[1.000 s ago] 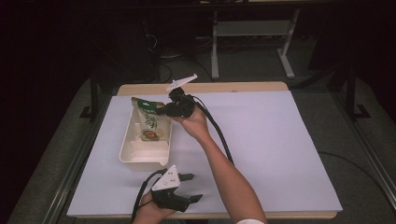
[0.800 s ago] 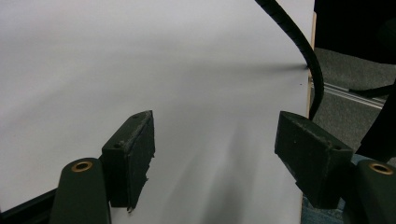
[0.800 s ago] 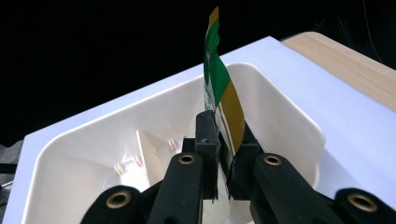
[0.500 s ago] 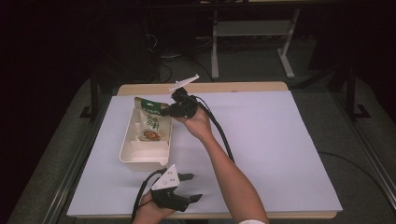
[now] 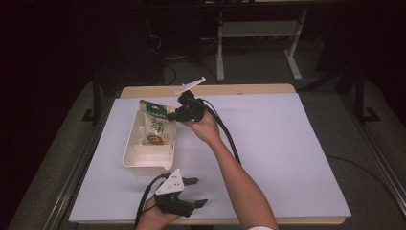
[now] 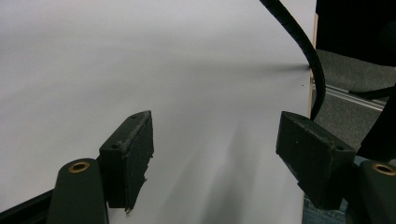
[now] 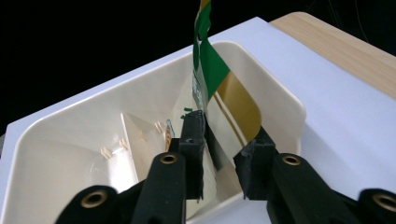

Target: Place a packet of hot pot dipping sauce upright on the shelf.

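Observation:
A green, gold and white snack packet (image 5: pixel 156 123) leans in the far end of a cream divided tray (image 5: pixel 143 160), its top edge sticking up past the rim. My right gripper (image 5: pixel 173 114) sits at the packet's right side, low over the tray. In the right gripper view the packet (image 7: pixel 233 102) stands between the jaws of this gripper (image 7: pixel 224 140), which have just been opening; a gap shows beside the right pad. The tray's wall (image 7: pixel 70 116) lies behind. My left gripper (image 5: pixel 198 191) rests near the table's front edge, its jaws (image 6: pixel 219 140) wide apart over bare white surface.
The white sheet (image 5: pixel 287 153) covers the table, and a wooden strip (image 5: pixel 249 89) shows at the far edge. The right gripper's black cable (image 5: pixel 230 139) trails along the forearm. A white frame (image 5: pixel 258 33) stands on the dark floor beyond the table.
The right gripper's jaws have parted a little around the packet, which has settled slightly lower into the tray. The left gripper has stayed where it was.

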`<state>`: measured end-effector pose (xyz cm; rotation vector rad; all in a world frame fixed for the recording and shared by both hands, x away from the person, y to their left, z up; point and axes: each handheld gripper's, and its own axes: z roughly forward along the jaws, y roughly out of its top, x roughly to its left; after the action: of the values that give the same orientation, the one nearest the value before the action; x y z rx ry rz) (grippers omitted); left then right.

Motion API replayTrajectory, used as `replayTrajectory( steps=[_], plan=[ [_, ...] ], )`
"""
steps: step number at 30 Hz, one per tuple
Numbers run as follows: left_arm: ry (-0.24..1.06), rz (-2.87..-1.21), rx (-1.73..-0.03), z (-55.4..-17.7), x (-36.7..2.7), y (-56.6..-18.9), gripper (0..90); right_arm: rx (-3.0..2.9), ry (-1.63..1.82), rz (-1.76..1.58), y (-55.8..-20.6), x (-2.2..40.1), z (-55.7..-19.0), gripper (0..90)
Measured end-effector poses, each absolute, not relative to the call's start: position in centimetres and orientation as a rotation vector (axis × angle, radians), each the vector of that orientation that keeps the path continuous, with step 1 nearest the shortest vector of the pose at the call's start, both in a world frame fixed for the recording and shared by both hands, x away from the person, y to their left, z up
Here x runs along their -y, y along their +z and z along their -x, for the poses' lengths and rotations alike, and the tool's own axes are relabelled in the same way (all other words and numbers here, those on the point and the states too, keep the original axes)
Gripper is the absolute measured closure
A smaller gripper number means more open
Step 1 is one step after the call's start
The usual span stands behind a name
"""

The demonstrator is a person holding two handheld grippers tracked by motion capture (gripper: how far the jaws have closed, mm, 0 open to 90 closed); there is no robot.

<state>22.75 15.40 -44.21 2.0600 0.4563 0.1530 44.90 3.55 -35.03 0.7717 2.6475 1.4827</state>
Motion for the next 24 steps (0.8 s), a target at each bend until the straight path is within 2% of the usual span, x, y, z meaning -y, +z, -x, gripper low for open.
replayTrajectory(
  steps=[24],
  plan=[
    [0.152, -2.063, -0.471, -22.9, -15.4, -44.2, 26.8, -2.661, 1.488, -0.82, -35.2, -0.2, -44.1, 62.3]
  ],
)
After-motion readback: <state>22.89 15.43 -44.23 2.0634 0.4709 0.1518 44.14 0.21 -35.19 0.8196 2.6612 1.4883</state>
